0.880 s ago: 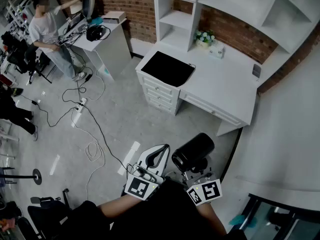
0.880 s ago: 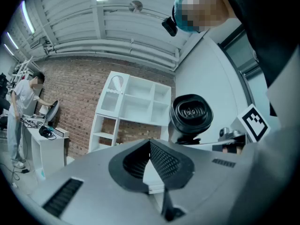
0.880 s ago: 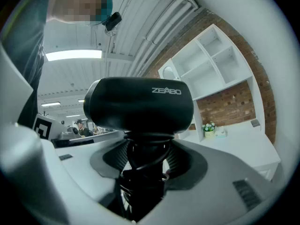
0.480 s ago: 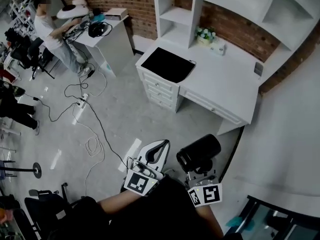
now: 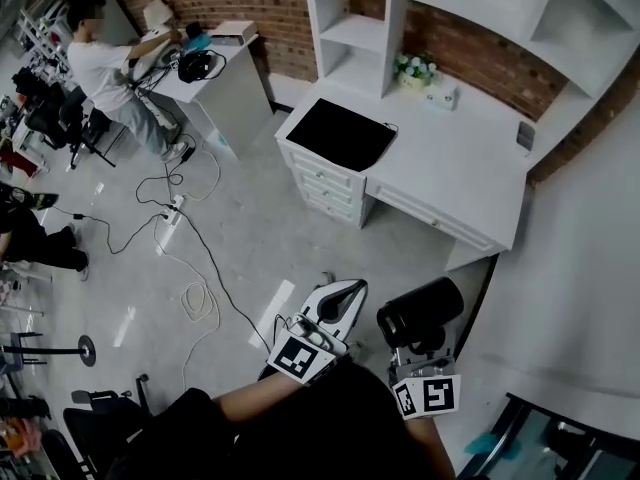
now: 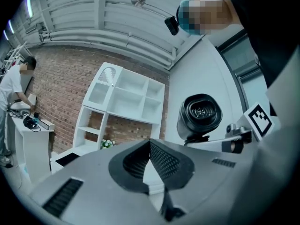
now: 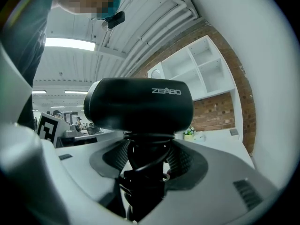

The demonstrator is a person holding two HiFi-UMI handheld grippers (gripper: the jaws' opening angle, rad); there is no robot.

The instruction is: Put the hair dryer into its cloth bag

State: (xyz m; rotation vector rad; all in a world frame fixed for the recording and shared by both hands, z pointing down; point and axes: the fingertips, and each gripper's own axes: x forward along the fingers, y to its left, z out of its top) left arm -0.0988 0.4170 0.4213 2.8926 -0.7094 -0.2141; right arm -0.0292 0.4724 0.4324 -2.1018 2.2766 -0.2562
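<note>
Grey floor [image 5: 250, 238] lies open between the person and the white desk [image 5: 450, 168], whose drawer fronts face them; loose cables [image 5: 190, 268] trail at the left. On the desk's left end lies a flat black piece, probably the cloth bag [image 5: 340, 135]. The right gripper [image 7: 147, 161] clamps the black hair dryer [image 7: 140, 104] by its cord-wrapped handle, the barrel level and crosswise to the jaws. The left gripper [image 6: 151, 161] is closed and empty.

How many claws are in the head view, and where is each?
2. The left claw sits bottom centre, shut and empty. The right claw is just to its right, clamped on the handle of the black hair dryer. None seems hidden.
</note>
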